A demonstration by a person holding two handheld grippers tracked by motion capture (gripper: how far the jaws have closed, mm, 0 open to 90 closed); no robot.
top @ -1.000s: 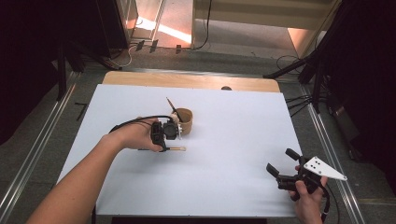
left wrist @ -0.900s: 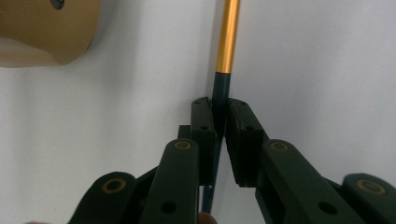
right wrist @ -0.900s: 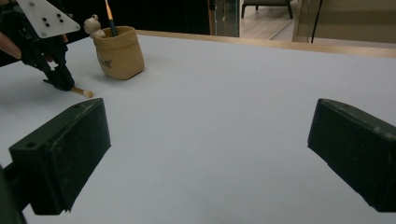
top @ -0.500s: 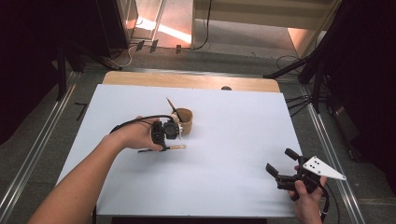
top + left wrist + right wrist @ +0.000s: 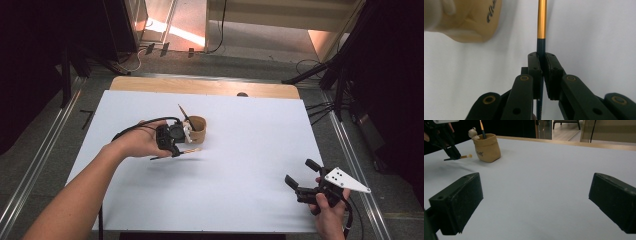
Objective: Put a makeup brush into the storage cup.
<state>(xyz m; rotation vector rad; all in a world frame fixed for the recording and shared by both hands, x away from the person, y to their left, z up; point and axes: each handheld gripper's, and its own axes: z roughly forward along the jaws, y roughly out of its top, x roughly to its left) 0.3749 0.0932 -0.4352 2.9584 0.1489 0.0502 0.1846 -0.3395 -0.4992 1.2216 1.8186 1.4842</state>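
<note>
The counter (image 5: 240, 165) is covered with a plain white sheet, with a strip of bare wood along its far edge. On it, a little left of centre toward the far side, stands a tan pouch-shaped pen holder (image 5: 196, 129) with dark lettering on its front; one dark pencil (image 5: 185, 116) leans out of its mouth beside a small pale figure (image 5: 473, 133).

The left gripper (image 5: 176, 148) is held just in front of and left of that holder, off the sheet — a soft shadow lies on the white below it. Its jaws are closed tight on a thin brush (image 5: 541, 27): the left gripper view shows the pads pinching the dark lower shaft, with the gold section running straight on beyond them. From above, the brush lies roughly level, its pale end (image 5: 196, 149) pointing right, near the holder's base but not touching it.

The right gripper (image 5: 299, 181) sits well apart at the near right corner of the counter, jaws spread wide with nothing between them.
</note>
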